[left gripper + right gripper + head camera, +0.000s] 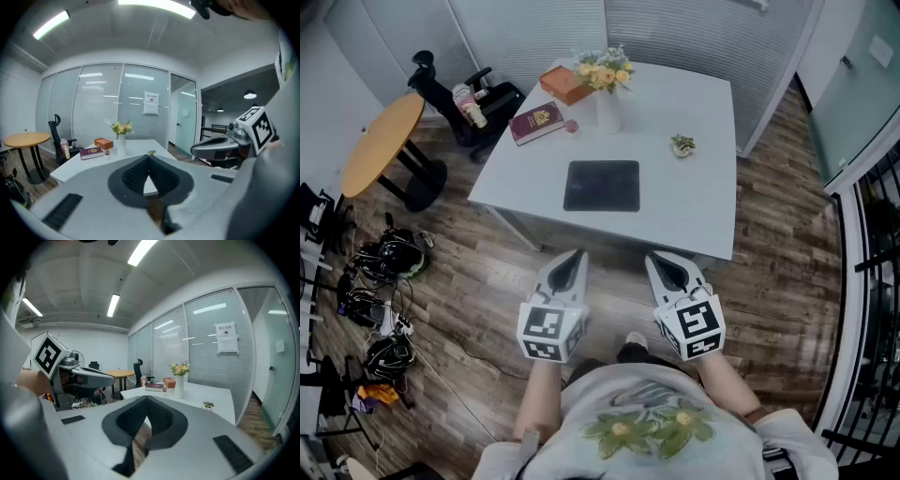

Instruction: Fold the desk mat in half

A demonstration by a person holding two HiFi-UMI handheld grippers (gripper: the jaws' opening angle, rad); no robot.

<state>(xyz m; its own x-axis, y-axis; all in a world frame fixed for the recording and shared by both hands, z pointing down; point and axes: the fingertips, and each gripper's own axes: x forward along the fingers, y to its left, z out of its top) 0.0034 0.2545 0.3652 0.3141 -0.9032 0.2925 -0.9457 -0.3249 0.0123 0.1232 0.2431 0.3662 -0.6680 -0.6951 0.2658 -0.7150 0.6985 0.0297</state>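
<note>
Left gripper [572,258], right gripper [664,262] shut, empty. Dark rectangular desk mat [602,186] likely thin, limp, light; pinch near corners.

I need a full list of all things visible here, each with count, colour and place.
white table: one, white, room's centre
desk mat: one, dark, flat on the table's near half
book: one, maroon, table's far left
box: one, orange-brown, beyond the book
vase with flowers: one, white, beside the box
small ornament: one, greenish, table's right side
round table: one, wood-coloured, left of the white table
office chair: one, black, between the tables
cables: several, black, floor at left
left gripper: one, grey, shut, empty, before the table
right gripper: one, grey, shut, empty, beside the left
</note>
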